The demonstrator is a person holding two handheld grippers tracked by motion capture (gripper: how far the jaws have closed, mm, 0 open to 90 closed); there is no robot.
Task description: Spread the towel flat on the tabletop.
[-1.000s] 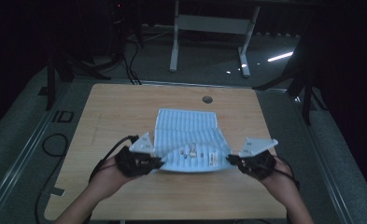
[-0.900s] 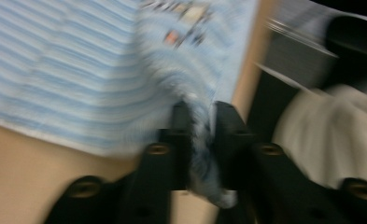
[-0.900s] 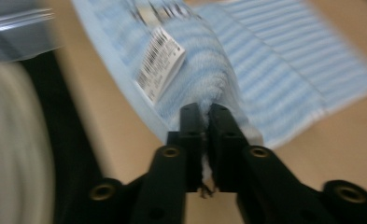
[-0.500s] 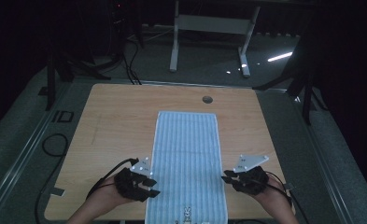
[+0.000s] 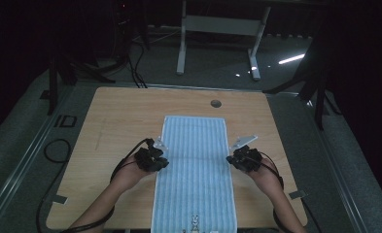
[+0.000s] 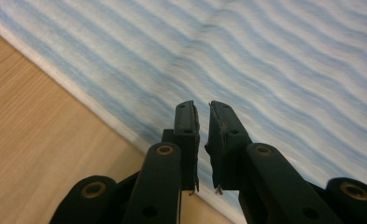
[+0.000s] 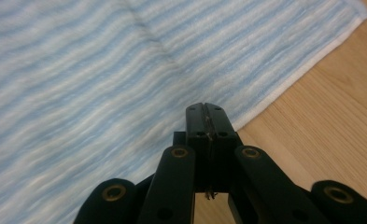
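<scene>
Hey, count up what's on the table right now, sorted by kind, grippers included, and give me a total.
Striped towel: 1
Handheld grippers: 2, the left gripper and the right gripper
Total: 3

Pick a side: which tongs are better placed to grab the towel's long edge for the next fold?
Left, marginally. The left tongs stand slightly parted right above the towel edge, while the right tongs are pressed shut and must open first. Both sit level at mid-length, one at each long edge.
</scene>
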